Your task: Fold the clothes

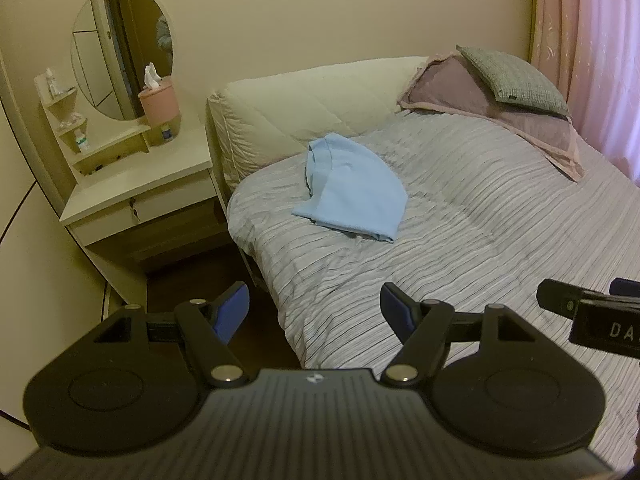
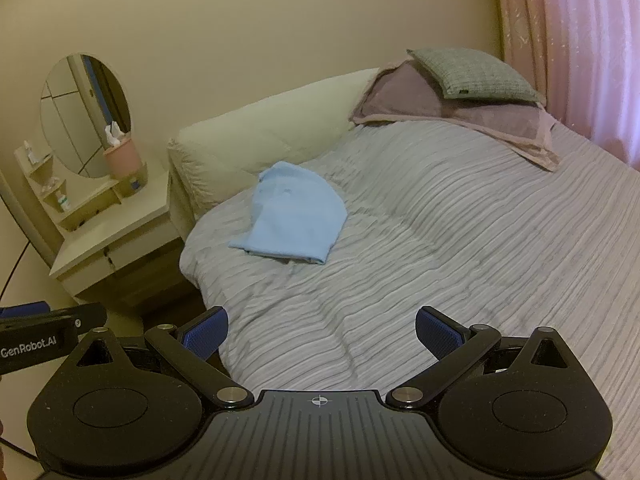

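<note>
A light blue garment (image 1: 352,188) lies folded into a loose bundle on the grey striped bedspread (image 1: 460,216), near the cream headboard. It shows in the right wrist view too, as the blue garment (image 2: 294,218) at the bed's left side. My left gripper (image 1: 316,312) hovers over the bed's near corner, well short of the garment, open with nothing between its blue pads. My right gripper (image 2: 320,334) is also open and empty above the bedspread (image 2: 440,240), with the garment far ahead of it. Each gripper shows at the edge of the other's view.
A cream dressing table (image 1: 136,188) with an oval mirror (image 1: 122,52) and a pink tissue holder (image 1: 159,106) stands left of the bed. Pillows (image 1: 512,92) are stacked at the far right corner. Pink curtains (image 1: 592,52) hang on the right. Dark floor shows between table and bed.
</note>
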Tool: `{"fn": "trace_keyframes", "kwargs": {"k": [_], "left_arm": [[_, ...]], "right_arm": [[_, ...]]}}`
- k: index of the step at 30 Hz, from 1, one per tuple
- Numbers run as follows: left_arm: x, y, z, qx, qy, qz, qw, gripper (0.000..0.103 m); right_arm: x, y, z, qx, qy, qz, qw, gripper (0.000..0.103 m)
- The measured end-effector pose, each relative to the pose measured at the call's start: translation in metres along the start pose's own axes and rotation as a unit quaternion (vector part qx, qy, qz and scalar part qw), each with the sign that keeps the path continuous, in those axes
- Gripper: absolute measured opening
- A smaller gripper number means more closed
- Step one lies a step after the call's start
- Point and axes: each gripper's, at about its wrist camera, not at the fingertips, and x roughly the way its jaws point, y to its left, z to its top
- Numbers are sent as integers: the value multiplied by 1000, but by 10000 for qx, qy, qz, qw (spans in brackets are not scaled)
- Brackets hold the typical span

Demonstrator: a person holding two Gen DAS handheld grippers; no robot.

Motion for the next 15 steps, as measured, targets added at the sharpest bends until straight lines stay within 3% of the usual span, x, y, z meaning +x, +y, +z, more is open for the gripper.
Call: {"fn": "trace_keyframes", "kwargs": {"k": [8,15], "left_arm": [[39,14,19,139,81,-129,9998,69],[97,32,41,295,337,-235,9987,69]], "right_arm": [[36,17,17,60,67,-80,9999,102],[89,32,33,140,154,-259,9994,102]]}}
